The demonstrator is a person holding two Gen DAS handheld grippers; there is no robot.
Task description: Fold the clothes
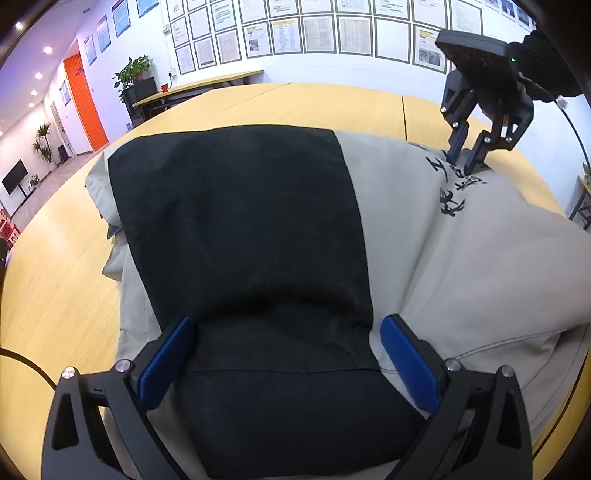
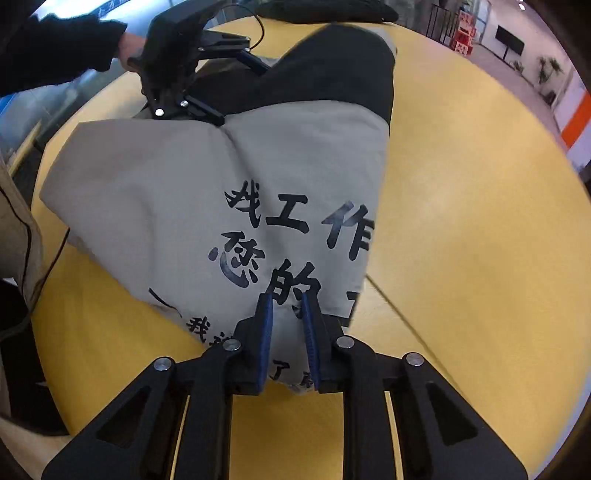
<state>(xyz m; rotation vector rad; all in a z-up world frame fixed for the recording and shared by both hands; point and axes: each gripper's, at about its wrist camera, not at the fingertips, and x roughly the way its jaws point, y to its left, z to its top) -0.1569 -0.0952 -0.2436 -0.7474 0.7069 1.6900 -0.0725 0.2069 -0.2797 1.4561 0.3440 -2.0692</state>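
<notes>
- The garment is a grey sweatshirt-type thing with a big black panel, lying in a partly folded heap on the yellow wooden table. In the left wrist view it fills the middle of the shot, and the black panel runs from about 12 o'clock straight down to 6.
- The left gripper sits at 6 o'clock in its own camera with its jaws spread wide. The blue pads straddle the black panel without pinching it, so it's let go, basically just parked over the cloth.
- In the right wrist view that same left gripper shows up around 11 o'clock at the far end of the garment, with a dark-sleeved hand behind it.
- The right gripper is at 6 o'clock in its own view, jaws pulled in close and pinching a bunched-up bit of grey fabric between the blue pads, right at the edge with the black printed characters.
- From the left camera the right gripper is up at 2 o'clock, tips down on the printed grey part.
- Background stuff in the left view: a wall of framed papers at 12 o'clock, a potted plant and an orange door toward 10 to 11 o'clock.
</notes>
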